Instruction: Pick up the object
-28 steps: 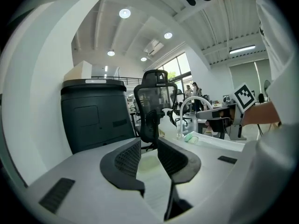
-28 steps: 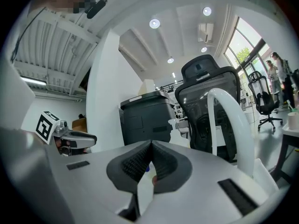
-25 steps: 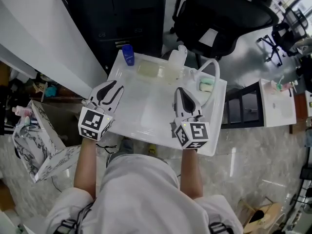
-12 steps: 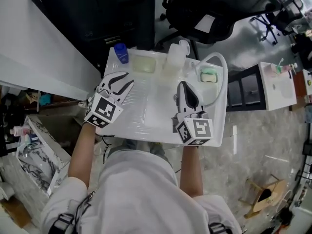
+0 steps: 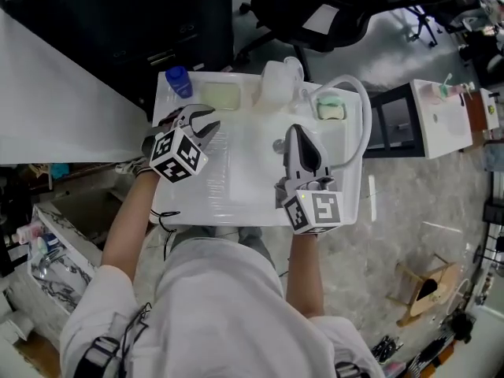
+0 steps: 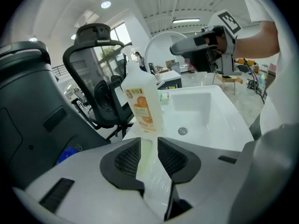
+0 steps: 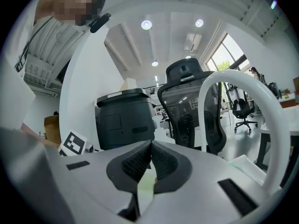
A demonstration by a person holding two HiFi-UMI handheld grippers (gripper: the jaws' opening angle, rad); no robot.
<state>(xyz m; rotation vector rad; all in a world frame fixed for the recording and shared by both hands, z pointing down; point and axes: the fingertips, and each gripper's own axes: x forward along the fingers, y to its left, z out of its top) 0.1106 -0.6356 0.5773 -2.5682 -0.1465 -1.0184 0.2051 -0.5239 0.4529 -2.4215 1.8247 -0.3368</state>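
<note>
A translucent bottle (image 5: 276,81) with an orange label (image 6: 142,104) stands upright at the back rim of the white sink (image 5: 236,199). My left gripper (image 5: 203,122) is open over the sink's left side. In the left gripper view the bottle stands straight ahead of its gap (image 6: 149,155), a short way off, nothing between the jaws. My right gripper (image 5: 294,135) is shut and empty over the basin, just beside the white arched faucet (image 5: 361,109). From the right gripper view (image 7: 151,160) only the bottle's top (image 7: 161,135) shows past the jaws.
Along the sink's back rim lie a blue-capped item (image 5: 178,81), a pale yellow pad (image 5: 220,97) and a green soap (image 5: 331,110). The drain (image 6: 182,131) sits in the basin. A black bin (image 7: 124,120) and an office chair (image 5: 315,14) stand behind.
My left gripper has moved forward and rightward from the sink's left edge to over the sink, nearer the bottle. The right gripper has barely shifted.
</note>
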